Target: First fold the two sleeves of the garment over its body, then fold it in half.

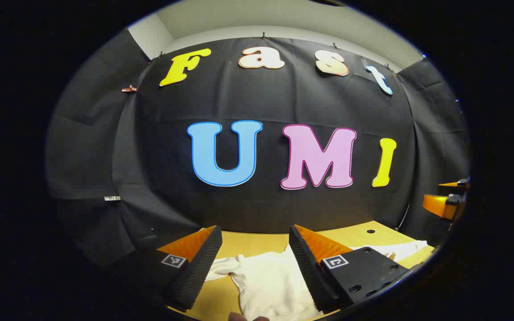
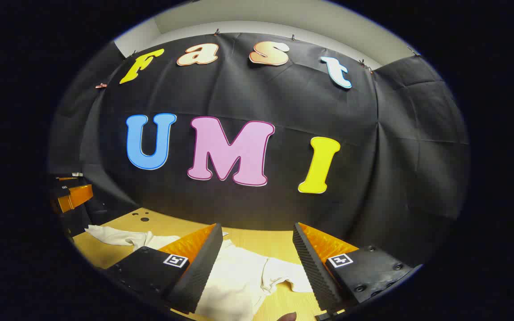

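Garment (image 1: 270,281): a white, long-sleeved piece lies rumpled on the yellow wooden desk (image 1: 257,243), in front of the black cloth wall of the booth. In the left gripper view the left hand-held gripper (image 1: 255,267) hangs above the desk with its jaws wide apart and nothing between them; the cloth's body shows through the gap below, and one sleeve (image 1: 402,248) trails off to the right toward the desk's edge, near a small round hole (image 1: 370,232) in the desk top. Another bit of cloth, bunched, pokes out to the left just beside the left finger. At the far right edge of this view part of the other hand-held gripper (image 1: 446,200) is seen, well apart from the garment. In the right gripper view the right hand-held gripper (image 2: 255,267) likewise hovers over the desk (image 2: 261,243), jaws spread wide and gripping nothing, with the garment (image 2: 234,276) spread beneath and between its fingers. A sleeve (image 2: 114,235) stretches away to the left, and a crumpled sleeve (image 2: 290,274) lies just beside the right finger. Neither sleeve is folded over the body yet. Two small holes (image 2: 143,217) sit in the desk's far left corner, and the other hand-held gripper (image 2: 72,196) shows at the left edge there.
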Motion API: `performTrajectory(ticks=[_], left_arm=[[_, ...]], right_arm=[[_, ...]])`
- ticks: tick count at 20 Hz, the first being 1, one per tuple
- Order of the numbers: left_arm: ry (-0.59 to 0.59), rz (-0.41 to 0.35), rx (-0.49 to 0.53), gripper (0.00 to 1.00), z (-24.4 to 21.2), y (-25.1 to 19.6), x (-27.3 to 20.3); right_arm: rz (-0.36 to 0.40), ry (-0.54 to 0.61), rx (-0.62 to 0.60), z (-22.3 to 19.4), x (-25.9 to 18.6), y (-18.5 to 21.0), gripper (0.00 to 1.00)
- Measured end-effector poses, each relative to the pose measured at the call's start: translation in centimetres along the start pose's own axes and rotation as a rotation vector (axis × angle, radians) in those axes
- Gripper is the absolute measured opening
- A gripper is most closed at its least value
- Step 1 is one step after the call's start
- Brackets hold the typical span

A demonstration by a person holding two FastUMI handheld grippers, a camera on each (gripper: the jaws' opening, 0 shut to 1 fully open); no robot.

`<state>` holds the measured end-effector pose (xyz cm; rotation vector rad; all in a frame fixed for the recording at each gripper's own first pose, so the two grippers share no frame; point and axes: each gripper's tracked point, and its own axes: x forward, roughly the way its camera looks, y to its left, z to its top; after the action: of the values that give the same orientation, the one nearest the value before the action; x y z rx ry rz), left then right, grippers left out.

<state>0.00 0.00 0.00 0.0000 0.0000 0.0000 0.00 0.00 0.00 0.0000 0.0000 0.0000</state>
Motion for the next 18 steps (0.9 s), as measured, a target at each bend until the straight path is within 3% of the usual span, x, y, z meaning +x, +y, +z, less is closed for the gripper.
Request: performTrajectory(ticks=[13, 18], left_arm=[[0.020, -0.013, 0.035, 0.95, -0.6, -1.4, -0.2], [0.041, -0.013, 0.036, 0.95, -1.6, -2.4, 0.0]], right_arm=[[0.035, 0.010, 0.016, -0.5, 0.0, 0.0, 0.97], [-0.007, 0.067, 0.041, -2.3, 0.8, -3.1, 0.97]])
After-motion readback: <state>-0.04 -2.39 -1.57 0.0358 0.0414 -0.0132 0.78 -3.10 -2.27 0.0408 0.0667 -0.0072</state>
